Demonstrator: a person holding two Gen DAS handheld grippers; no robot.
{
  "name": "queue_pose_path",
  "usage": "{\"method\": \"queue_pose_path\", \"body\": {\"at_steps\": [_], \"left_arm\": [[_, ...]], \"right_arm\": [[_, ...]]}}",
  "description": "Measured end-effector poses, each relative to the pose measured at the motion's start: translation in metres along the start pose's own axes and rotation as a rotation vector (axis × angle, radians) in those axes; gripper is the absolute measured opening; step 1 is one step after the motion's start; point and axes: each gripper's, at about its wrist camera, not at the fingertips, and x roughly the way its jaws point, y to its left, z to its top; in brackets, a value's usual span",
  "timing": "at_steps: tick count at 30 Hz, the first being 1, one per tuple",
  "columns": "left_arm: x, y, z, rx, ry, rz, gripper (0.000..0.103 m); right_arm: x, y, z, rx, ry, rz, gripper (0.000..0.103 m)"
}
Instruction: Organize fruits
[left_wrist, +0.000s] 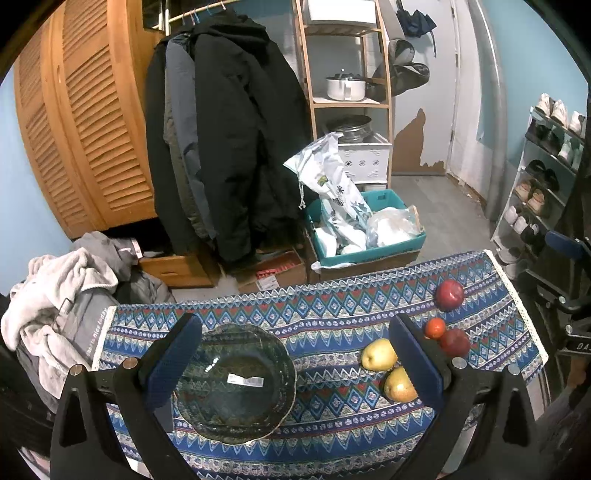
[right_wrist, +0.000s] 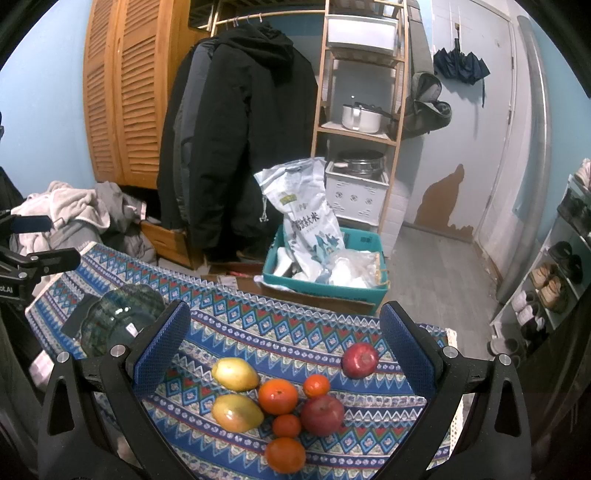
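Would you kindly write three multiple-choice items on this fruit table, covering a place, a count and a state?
1. The dark green glass plate lies where?
A. under the left gripper
B. on the floor
C. on the shelf

2. How many orange citrus fruits show in the right wrist view?
A. two
B. four
C. six

3. What state is the right gripper in?
A. shut on an apple
B. open, holding nothing
C. shut on a plate

Answers: 1 A, the plate sits between the left fingers' view on the patterned blue tablecloth. 2 B, four oranges cluster there. 3 B, its jaws stand wide apart above the fruit.
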Motion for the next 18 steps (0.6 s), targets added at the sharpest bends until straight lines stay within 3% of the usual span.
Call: {"method": "queue_pose_path", "body": {"at_steps": [11, 18], "left_arm": [[0.015, -0.003, 0.001, 0.019, 0.029, -0.007, 0.102], [0.038, -0.002, 0.002, 0.008, 0.100, -0.061, 0.102]], "right_arm": [[0.016, -0.016, -0.011, 0.031, 0.048, 0.000, 0.100], [0.031, -0.031, -0.011, 0.078, 0.114, 0.020, 0.100]]}}
